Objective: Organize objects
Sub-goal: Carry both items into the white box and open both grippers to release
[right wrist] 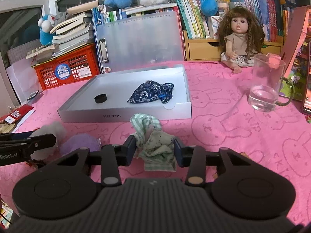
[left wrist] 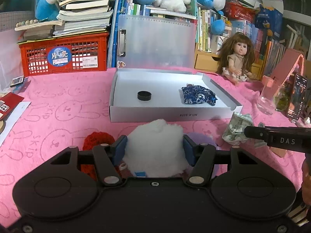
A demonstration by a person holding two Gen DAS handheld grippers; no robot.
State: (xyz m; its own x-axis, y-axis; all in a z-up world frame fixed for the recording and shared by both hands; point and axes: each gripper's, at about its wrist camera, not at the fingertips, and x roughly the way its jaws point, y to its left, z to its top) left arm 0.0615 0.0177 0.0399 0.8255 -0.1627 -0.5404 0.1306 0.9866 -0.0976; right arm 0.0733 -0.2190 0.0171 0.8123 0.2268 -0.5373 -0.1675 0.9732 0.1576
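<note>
Here both grippers grasp at once: the left gripper (left wrist: pixel 154 148) jaws clamped on the white fluffy ball (left wrist: pixel 155 145), the right gripper (right wrist: pixel 154 148) on the crumpled green cloth (right wrist: pixel 154 145), both on the pink desk (right wrist: pixel 223 136); next probably a lift toward the white box (right wrist: pixel 124 115) at twelve o'clock.

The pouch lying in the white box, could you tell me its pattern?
The pouch is dark blue with a silvery floral pattern, clearest in the right wrist view.

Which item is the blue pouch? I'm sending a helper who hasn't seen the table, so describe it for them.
Find the shallow white box lying open on the pink rabbit-print cloth, in front of the red crate. Two things lie inside; the blue pouch is the one toward the doll's side. Unlike the small black round cap beside it, it is soft, crumpled, dark blue fabric with a silvery pattern.
</note>
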